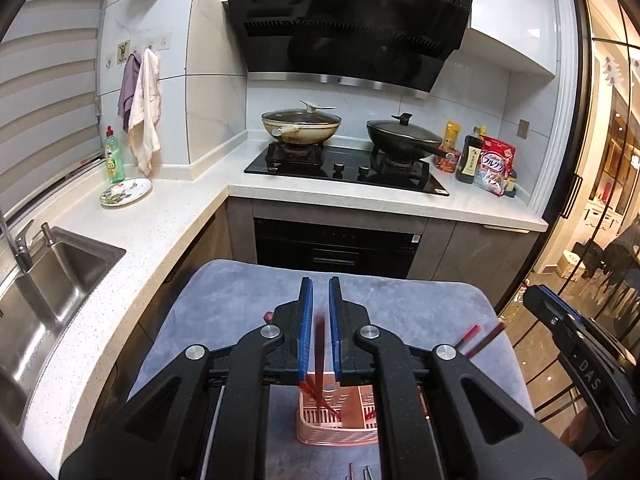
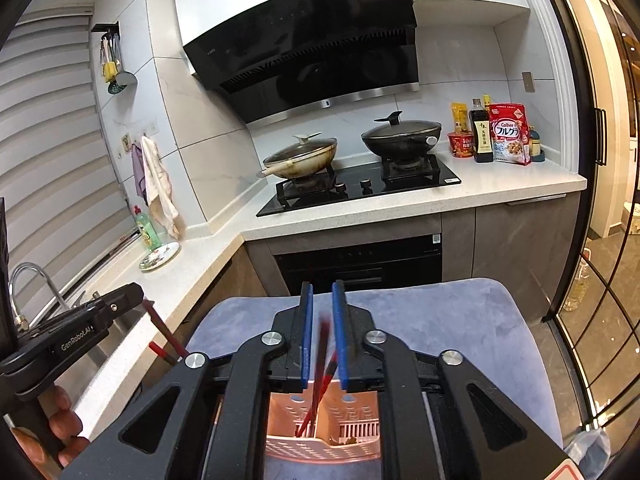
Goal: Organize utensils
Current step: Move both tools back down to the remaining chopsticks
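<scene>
Chopsticks (image 1: 320, 354), red and dark, stand between my left gripper (image 1: 320, 320)'s narrow blue pads, their tips down in the pink basket (image 1: 338, 430) right below. A second pair (image 2: 325, 360) sits the same way in my right gripper (image 2: 323, 320), over the same basket; whether the pads press or have let go, I cannot tell. I judge them light, stiff, thin and slick, so they would pivot or slip. The mid-shaft, both sticks together, looks the surest hold.
</scene>
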`<state>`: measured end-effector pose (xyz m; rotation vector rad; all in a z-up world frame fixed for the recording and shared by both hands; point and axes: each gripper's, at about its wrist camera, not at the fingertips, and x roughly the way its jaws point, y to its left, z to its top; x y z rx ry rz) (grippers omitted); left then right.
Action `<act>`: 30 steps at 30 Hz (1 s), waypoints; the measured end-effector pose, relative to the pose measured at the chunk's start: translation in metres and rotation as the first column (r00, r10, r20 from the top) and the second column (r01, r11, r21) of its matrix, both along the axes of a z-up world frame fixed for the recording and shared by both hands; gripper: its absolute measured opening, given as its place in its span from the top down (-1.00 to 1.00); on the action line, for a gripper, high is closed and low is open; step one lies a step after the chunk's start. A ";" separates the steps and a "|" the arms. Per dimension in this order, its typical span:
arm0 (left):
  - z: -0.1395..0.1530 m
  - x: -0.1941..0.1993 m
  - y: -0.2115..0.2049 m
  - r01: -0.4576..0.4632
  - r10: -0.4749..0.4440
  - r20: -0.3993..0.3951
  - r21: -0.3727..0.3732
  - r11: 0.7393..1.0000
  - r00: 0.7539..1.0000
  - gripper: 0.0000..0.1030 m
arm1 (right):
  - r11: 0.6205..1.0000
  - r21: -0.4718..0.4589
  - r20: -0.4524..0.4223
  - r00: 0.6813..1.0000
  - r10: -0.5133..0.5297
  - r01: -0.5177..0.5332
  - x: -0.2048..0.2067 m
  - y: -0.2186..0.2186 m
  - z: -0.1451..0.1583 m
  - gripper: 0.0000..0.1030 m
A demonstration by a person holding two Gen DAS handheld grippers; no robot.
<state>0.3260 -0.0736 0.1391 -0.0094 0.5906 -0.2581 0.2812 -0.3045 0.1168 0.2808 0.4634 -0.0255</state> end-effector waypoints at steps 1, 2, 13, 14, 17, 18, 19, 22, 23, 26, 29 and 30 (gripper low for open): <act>-0.001 0.000 0.000 -0.002 0.002 -0.003 0.004 1.000 1.000 0.70 | 1.000 0.001 -0.001 1.000 0.004 -0.004 -0.002 0.001 0.000 0.73; -0.001 -0.001 0.000 -0.009 0.010 -0.004 0.006 1.000 1.000 0.62 | 1.000 0.000 -0.002 1.000 0.006 -0.006 -0.004 0.002 -0.001 0.72; 0.006 -0.018 -0.001 -0.021 0.020 0.022 0.043 0.999 1.000 0.30 | 0.998 -0.019 -0.001 0.998 0.058 -0.058 -0.035 0.013 0.002 0.49; 0.006 -0.020 -0.001 -0.020 0.019 0.020 0.043 0.999 1.000 0.30 | 0.998 -0.024 -0.003 0.998 0.060 -0.060 -0.038 0.014 0.001 0.48; 0.005 -0.028 0.001 -0.019 0.019 0.016 0.040 0.999 1.000 0.30 | 0.996 -0.043 -0.028 0.997 0.077 -0.078 -0.052 0.017 -0.008 0.46; 0.004 -0.033 0.002 -0.019 0.018 0.016 0.040 0.999 1.000 0.30 | 0.995 -0.052 -0.039 0.996 0.079 -0.081 -0.058 0.017 -0.012 0.45; 0.001 -0.036 0.003 -0.019 0.018 0.013 0.041 0.999 1.000 0.28 | 0.995 -0.059 -0.049 0.995 0.082 -0.085 -0.063 0.019 -0.017 0.44; -0.009 -0.049 0.008 -0.018 0.018 -0.001 0.052 0.998 1.000 0.20 | 0.992 -0.069 -0.105 0.989 0.102 -0.109 -0.086 0.021 -0.044 0.43; -0.013 -0.053 0.009 -0.018 0.018 -0.009 0.055 0.998 1.000 0.20 | 0.990 -0.074 -0.125 0.986 0.108 -0.117 -0.092 0.022 -0.052 0.43; -0.029 -0.069 0.015 -0.017 0.019 -0.029 0.067 0.998 0.999 0.20 | 0.985 -0.092 -0.199 0.972 0.126 -0.147 -0.112 0.029 -0.084 0.43; -0.048 -0.087 0.019 -0.015 0.019 -0.046 0.091 0.996 0.999 0.20 | 0.981 -0.067 -0.276 0.949 0.155 -0.179 -0.134 0.036 -0.119 0.43; -0.055 -0.092 0.020 -0.015 0.021 -0.053 0.099 0.995 0.998 0.20 | 0.980 -0.060 -0.299 0.940 0.165 -0.192 -0.141 0.039 -0.129 0.43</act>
